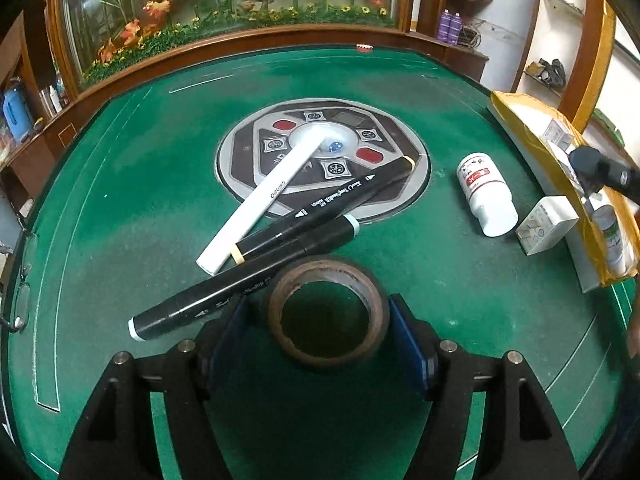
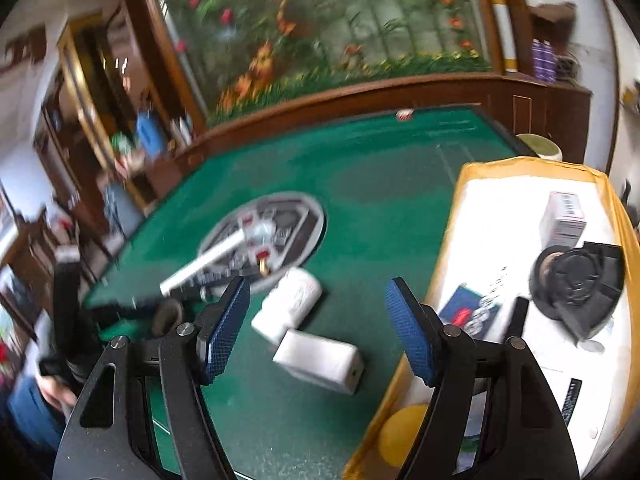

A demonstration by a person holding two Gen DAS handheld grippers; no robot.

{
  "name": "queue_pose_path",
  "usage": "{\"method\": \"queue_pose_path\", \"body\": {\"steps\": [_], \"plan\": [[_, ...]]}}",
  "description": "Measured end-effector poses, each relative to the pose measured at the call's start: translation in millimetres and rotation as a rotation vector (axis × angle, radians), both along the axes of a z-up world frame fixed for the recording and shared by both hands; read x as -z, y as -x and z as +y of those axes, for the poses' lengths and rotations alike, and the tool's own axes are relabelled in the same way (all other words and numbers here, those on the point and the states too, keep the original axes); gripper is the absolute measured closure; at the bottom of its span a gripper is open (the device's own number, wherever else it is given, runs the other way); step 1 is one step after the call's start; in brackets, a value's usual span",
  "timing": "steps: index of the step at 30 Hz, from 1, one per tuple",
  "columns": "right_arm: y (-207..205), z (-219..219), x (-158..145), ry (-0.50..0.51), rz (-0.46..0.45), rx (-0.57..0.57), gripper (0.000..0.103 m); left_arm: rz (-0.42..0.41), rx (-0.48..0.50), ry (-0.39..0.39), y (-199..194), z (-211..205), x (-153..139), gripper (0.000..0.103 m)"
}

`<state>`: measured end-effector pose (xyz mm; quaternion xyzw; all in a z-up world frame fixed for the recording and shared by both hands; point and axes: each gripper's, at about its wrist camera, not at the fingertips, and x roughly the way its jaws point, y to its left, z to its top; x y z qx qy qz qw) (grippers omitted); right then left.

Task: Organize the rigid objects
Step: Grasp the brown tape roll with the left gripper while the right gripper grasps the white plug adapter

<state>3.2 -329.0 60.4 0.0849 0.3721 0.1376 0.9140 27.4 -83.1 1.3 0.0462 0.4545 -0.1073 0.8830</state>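
Note:
A brown-cored roll of tape (image 1: 328,312) lies flat on the green table (image 1: 120,200), between the blue pads (image 1: 412,340) of my left gripper (image 1: 320,336). The jaws stand open around it, close to its sides. Just beyond lie two black markers (image 1: 248,280) (image 1: 340,200) and a white pen (image 1: 264,200), crossed over the round centre panel (image 1: 392,128). My right gripper (image 2: 318,332) hangs open and empty above a white bottle (image 2: 288,304) and a white box (image 2: 316,364), which also show in the left wrist view as bottle (image 1: 486,194) and box (image 1: 546,224).
A yellow-rimmed white tray (image 2: 500,184) on the right holds a small box (image 2: 564,216), a black round object (image 2: 576,284), a flat packet (image 2: 468,312) and a yellow ball (image 2: 404,428). A wooden rail (image 1: 240,40) edges the table's far side.

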Motion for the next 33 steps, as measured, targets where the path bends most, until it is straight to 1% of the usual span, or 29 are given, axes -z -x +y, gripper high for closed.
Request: {"method": "queue_pose_path", "body": {"steps": [2,4,6,8,9,10,12,14,16,17,18,20,22,26,29,30,31,32,33], "plan": [[-1,16,5,0.061,0.021,-0.049,0.032,0.000,0.001,0.001,0,0,-1,0.033],[0,28,9,0.123,0.028,-0.071,0.032,-0.001,0.001,-0.002,1,0,-1,0.033],[3,36,14,0.147,0.051,-0.116,0.031,-0.003,0.000,-0.003,2,1,-1,0.033],[6,42,19,0.200,0.068,-0.143,0.031,-0.003,0.002,-0.004,1,1,-1,0.033],[9,46,21,0.207,0.082,-0.172,0.029,-0.003,0.003,-0.004,2,1,-1,0.033],[11,48,23,0.198,0.093,-0.200,0.025,-0.003,0.003,-0.004,1,1,-1,0.033],[23,56,25,0.174,0.110,-0.285,0.023,-0.004,0.004,-0.005,1,1,-2,0.033],[35,62,22,0.092,0.105,-0.405,0.023,-0.001,0.003,-0.004,1,1,-2,0.033],[46,65,12,0.019,0.067,-0.501,0.023,0.001,0.004,-0.005,1,1,-3,0.033],[48,64,10,0.001,0.053,-0.515,0.023,0.001,0.004,-0.004,1,1,-3,0.033],[48,61,8,-0.010,0.040,-0.499,0.023,0.001,0.005,-0.004,2,1,-3,0.033],[42,52,12,0.000,0.056,-0.435,0.023,0.002,0.004,-0.004,1,2,-3,0.033],[38,54,22,0.053,0.090,-0.416,0.023,0.001,0.005,-0.005,1,2,-3,0.033],[39,76,33,0.161,0.119,-0.466,0.023,0.000,0.001,-0.004,1,1,-3,0.033],[38,80,47,0.226,0.154,-0.450,0.024,0.000,-0.009,-0.005,-2,0,-2,0.030],[38,82,51,0.242,0.165,-0.445,0.028,-0.003,-0.012,-0.005,-3,0,-2,0.030],[37,82,53,0.255,0.167,-0.444,0.042,-0.009,-0.010,-0.002,-2,0,-2,0.034],[40,82,51,0.280,0.141,-0.435,0.058,-0.020,-0.004,0.002,0,0,-2,0.044],[39,83,50,0.273,0.137,-0.429,0.058,-0.032,-0.002,-0.004,3,-1,-3,0.045]]}}
